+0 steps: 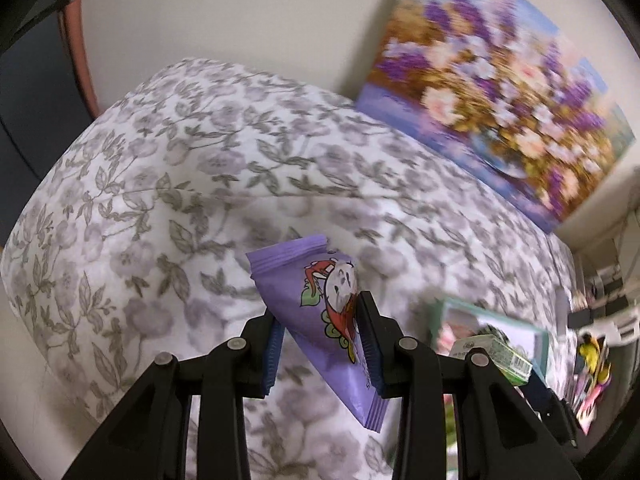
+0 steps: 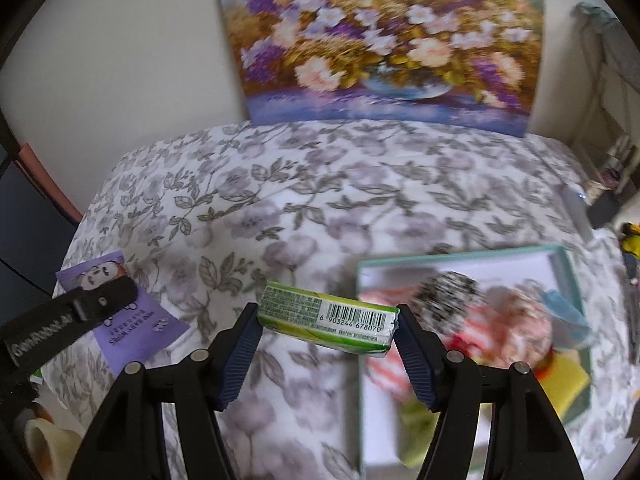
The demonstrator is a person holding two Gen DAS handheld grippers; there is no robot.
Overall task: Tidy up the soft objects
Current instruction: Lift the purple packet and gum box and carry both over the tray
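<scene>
Now both packs are carried: left gripper point(image 1: 320, 344) pinches the purple wipes pack point(image 1: 320, 312), right gripper point(image 2: 326, 320) the green pack point(image 2: 328, 314); next, lower them into the box point(image 2: 568, 256) on the right.

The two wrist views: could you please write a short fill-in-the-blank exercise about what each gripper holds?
1. The left gripper is shut on a ____ pouch.
2. The right gripper grips a green pack printed with a ____.
3. The teal box sits on a ____-patterned bedspread.

Missing words: purple; barcode; floral
</scene>
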